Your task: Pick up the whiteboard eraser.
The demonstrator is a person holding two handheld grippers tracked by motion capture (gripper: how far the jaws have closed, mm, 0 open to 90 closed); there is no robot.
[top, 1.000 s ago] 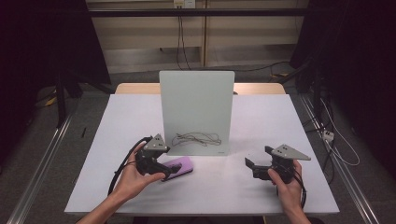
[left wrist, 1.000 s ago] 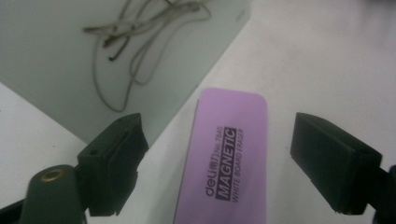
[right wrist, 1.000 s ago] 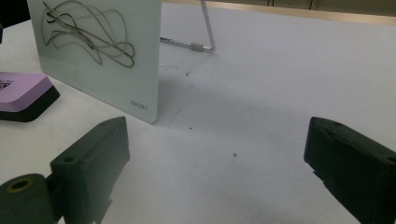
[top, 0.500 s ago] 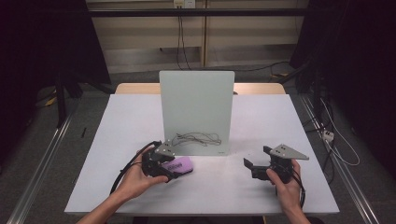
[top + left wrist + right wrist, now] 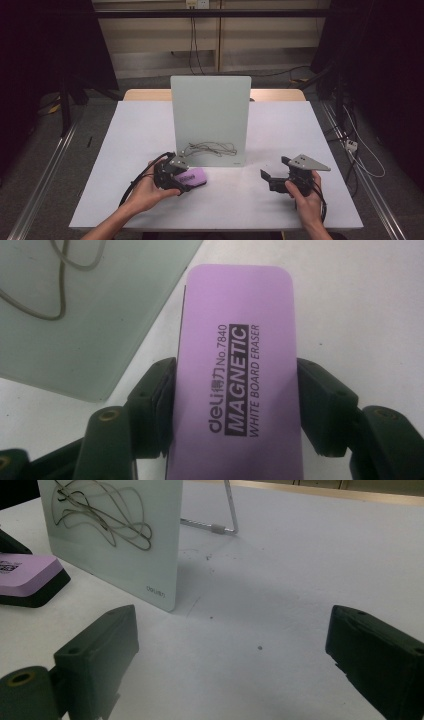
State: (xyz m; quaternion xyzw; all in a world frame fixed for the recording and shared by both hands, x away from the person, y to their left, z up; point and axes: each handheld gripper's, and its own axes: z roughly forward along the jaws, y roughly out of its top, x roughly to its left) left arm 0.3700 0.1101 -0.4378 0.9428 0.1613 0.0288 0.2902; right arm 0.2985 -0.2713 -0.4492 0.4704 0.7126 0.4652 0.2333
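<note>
Eraser (image 5: 235,370) flat on the table (image 5: 125,150) near its front edge, just before the board (image 5: 210,120), pinched across its width by the left gripper (image 5: 176,176). Could slip or tip (shallow hold, smooth sides) and knock the board's foot. Since half a second ago, closed in on the eraser. Right gripper (image 5: 240,665) spread, idle

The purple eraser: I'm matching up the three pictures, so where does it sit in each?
High view: the purple eraser lies lower left of centre, at the left gripper.
Left gripper view: centre, clamped between the jaws.
Right gripper view: far left edge.
Shared landmark: the scribbled whiteboard standing beside it.
</note>
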